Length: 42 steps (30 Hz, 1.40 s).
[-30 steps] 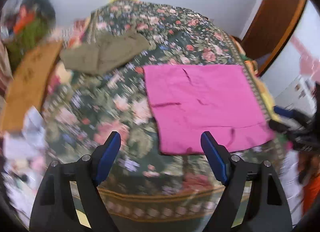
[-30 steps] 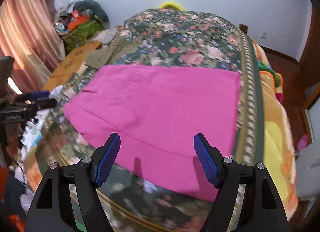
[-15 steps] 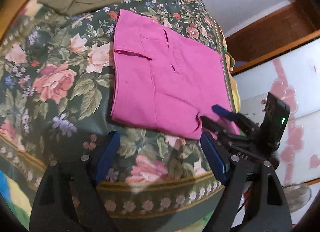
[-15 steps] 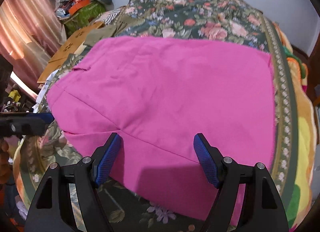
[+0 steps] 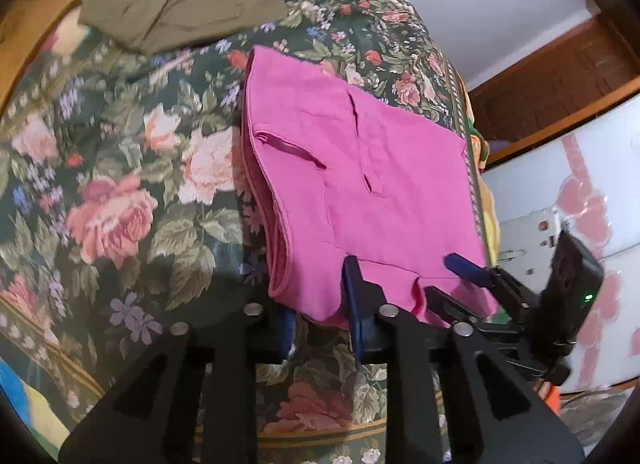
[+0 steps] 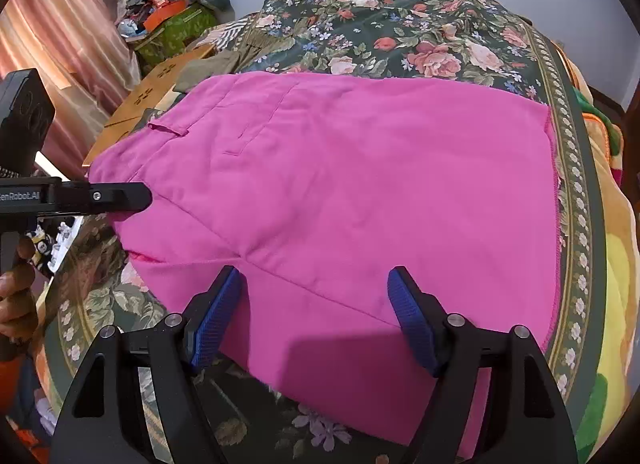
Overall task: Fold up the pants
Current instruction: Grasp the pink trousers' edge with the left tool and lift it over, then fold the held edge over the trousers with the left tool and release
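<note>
Pink fabric dominates both views: the pink pants (image 6: 340,200) are spread flat, already folded in layers, on a floral bedspread (image 5: 120,192) in dark green with roses. At the far left of the right wrist view, a person's hand (image 6: 16,292) is seen gripping the handle of the left gripper (image 5: 320,324), whose black finger tip (image 6: 120,197) is laid against the left edge of the pants. In the left wrist view its jaws are closing, and the near folded corner of the pants is caught between the 2 blue pads (image 5: 354,304); the pads appear to press on the cloth. An olive-green garment (image 5: 176,12) is seen further up the bedspread, well apart from the pants. To the right, the right gripper (image 6: 316,324) is held over the near edge of the pants with its 2 blue pads (image 6: 412,328) set wide apart; pink fabric is visible between them, but nothing is clamped. An orange-yellow blanket (image 6: 616,256) is seen along the right edge of the bed.
</note>
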Available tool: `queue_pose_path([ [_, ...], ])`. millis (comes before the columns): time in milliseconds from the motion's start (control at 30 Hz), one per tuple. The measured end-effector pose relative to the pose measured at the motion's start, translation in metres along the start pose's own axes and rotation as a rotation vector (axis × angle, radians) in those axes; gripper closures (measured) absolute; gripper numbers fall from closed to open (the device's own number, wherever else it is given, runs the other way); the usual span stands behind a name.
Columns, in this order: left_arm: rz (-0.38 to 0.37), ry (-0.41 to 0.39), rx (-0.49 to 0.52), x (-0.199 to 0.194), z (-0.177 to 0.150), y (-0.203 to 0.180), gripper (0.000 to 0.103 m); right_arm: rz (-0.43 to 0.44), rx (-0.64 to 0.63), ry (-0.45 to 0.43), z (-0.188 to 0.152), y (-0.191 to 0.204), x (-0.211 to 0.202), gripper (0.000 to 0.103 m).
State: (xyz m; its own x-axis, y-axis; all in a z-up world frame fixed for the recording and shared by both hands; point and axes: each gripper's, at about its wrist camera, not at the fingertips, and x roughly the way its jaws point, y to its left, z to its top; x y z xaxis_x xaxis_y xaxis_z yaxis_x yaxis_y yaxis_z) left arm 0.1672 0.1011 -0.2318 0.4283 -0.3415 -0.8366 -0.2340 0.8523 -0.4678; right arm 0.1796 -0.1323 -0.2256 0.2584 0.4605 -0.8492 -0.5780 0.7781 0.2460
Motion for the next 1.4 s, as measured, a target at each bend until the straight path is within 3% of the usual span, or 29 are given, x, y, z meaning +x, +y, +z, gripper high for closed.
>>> queue_pose_path([
  [133,0.146,-0.087,0.090,-0.011,-0.003,-0.009,0.086,-0.015,0.016,-0.005,-0.008,-0.007,-0.010,0.031],
  [267,0.265,-0.157,0.101,-0.031,-0.010,0.008,0.086,-0.024,0.037,-0.010,-0.018,-0.017,-0.019,0.032],
  [400,0.477,-0.244,0.147,-0.052,-0.024,0.026,0.086,-0.054,0.027,-0.005,-0.028,-0.015,-0.023,0.031],
  [533,0.488,-0.253,0.165,-0.065,-0.026,0.034,0.087,-0.069,0.005,-0.016,-0.031,-0.007,-0.022,0.031],
  [667,0.542,-0.329,0.275,-0.073,-0.024,0.001,0.087,-0.071,0.010,-0.018,-0.028,-0.006,-0.019,0.031],
  [800,0.489,-0.386,0.373,-0.083,-0.014,-0.043,0.088,-0.076,0.012,-0.018,-0.029,-0.007,-0.020,0.031],
  [1000,0.351,-0.387,0.488,-0.082,-0.004,-0.102,0.088,-0.067,0.062,-0.054,-0.029,-0.017,-0.037,0.031],
  [1233,0.235,-0.311,0.583,-0.049,-0.006,-0.158,0.088,-0.095,0.091,-0.126,-0.026,-0.030,-0.063,0.031],
  [1400,0.144,-0.183,0.579,-0.010,-0.003,-0.173,0.089,-0.115,0.115,-0.155,-0.029,-0.041,-0.077,0.031],
])
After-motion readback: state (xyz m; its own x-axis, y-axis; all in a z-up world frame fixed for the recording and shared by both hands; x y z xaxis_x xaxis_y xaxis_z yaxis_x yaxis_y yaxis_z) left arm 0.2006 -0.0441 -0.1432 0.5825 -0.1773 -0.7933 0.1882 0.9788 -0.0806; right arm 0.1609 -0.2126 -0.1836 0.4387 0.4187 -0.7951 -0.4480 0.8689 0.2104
